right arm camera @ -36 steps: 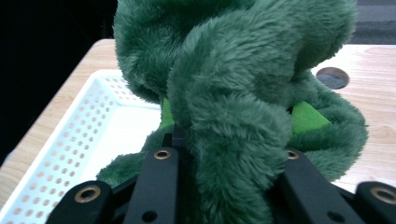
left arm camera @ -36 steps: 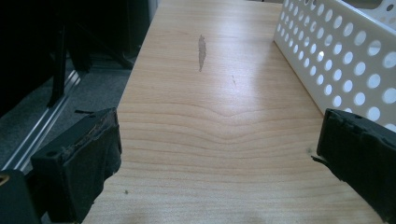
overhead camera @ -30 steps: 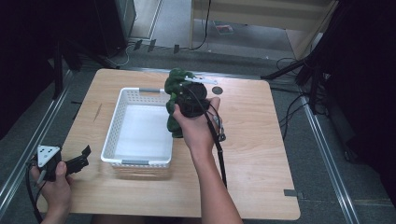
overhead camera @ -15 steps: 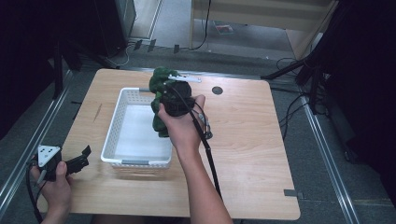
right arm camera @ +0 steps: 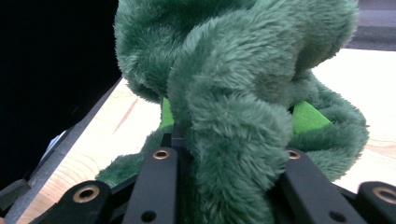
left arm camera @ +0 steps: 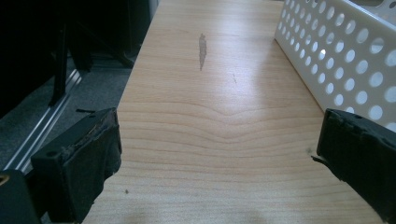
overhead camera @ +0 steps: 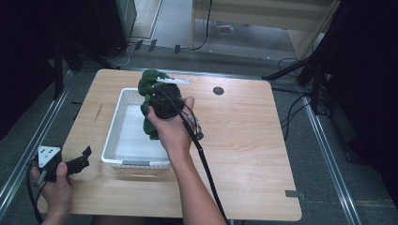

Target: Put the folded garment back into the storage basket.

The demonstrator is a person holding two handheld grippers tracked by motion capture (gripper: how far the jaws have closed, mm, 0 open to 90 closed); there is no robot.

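Observation:
A green plush toy (overhead camera: pixel 149 85) hangs over the right side of the white perforated basket (overhead camera: pixel 112 136), which stands on the wooden table. My right gripper (overhead camera: pixel 154 104) is shut on the toy; in the right gripper view its black jaws press into the fur of the plush toy (right arm camera: pixel 233 70) from both sides, around my right gripper's own midpoint (right arm camera: pixel 229 156). My left gripper (overhead camera: pixel 83 158) rests at the table's front left corner, open with nothing between its jaws. In the left gripper view, my left gripper (left arm camera: pixel 219 158) looks along bare wood, with the basket (left arm camera: pixel 345 56) at the right.
A small black round spot (overhead camera: pixel 218 90) marks the table's far side. The right gripper's cable (overhead camera: pixel 206 164) trails back along the forearm. Metal floor rails (overhead camera: pixel 28 154) run beside the table's left edge, and dark stands and cables lie off to the right.
My right hand has carried the plush toy leftwards, from beside the basket's right rim to over its right side. My left gripper has stayed in place.

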